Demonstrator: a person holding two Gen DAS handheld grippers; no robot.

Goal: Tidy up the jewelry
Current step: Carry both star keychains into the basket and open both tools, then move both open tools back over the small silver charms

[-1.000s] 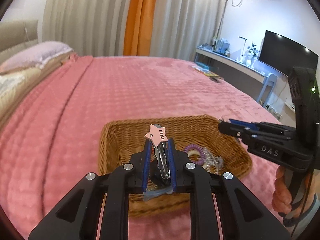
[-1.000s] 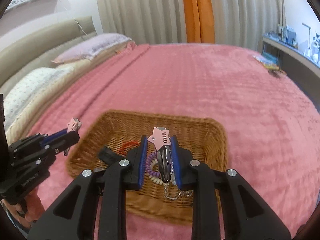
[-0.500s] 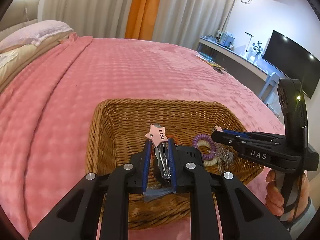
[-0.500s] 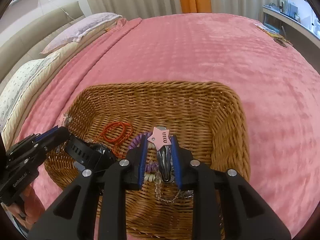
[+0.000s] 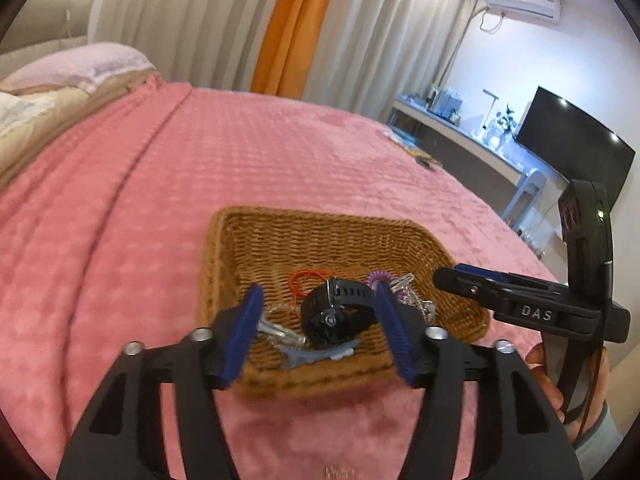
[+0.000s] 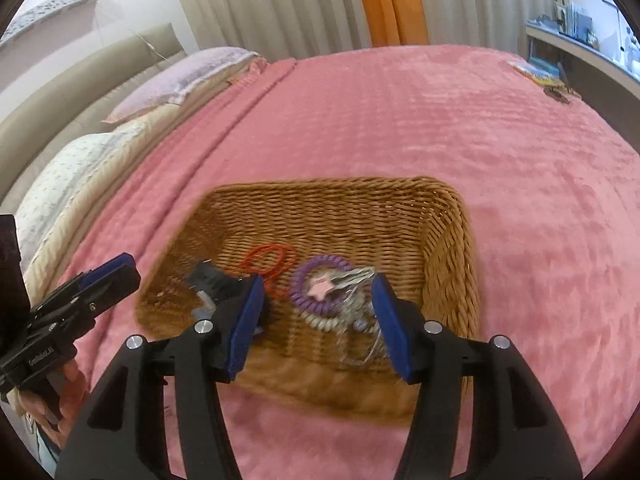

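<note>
A wicker basket (image 5: 224, 264) (image 6: 452, 236) sits on the pink bedspread. It holds a black watch (image 5: 334, 314) (image 6: 210, 280), a red cord (image 5: 308, 278) (image 6: 268, 260), a purple coil tie (image 5: 380, 278) (image 6: 304, 280) and chains. My left gripper (image 5: 318, 288) (image 6: 116, 270) hovers over the basket's near edge with its jaws opening and nothing pressed between the pads. A silver hair clip (image 5: 280, 332) lies below it by the watch. My right gripper (image 6: 317, 280) (image 5: 460, 276) is also opening. A pink star hair clip (image 6: 320, 289) lies loose on the purple coil beneath it.
Pillows (image 6: 176, 84) and a padded headboard (image 6: 80, 76) run along the left side of the bed. A desk (image 5: 452, 128) with a dark screen (image 5: 576, 148) stands at the right. Small items (image 6: 548, 76) lie near the bed's far right edge. A hand (image 5: 548, 376) holds the right gripper.
Both grippers were shut on pink star hair clips; both have now opened and the clips lie in the basket. Both views have pulled back from the basket a little.
</note>
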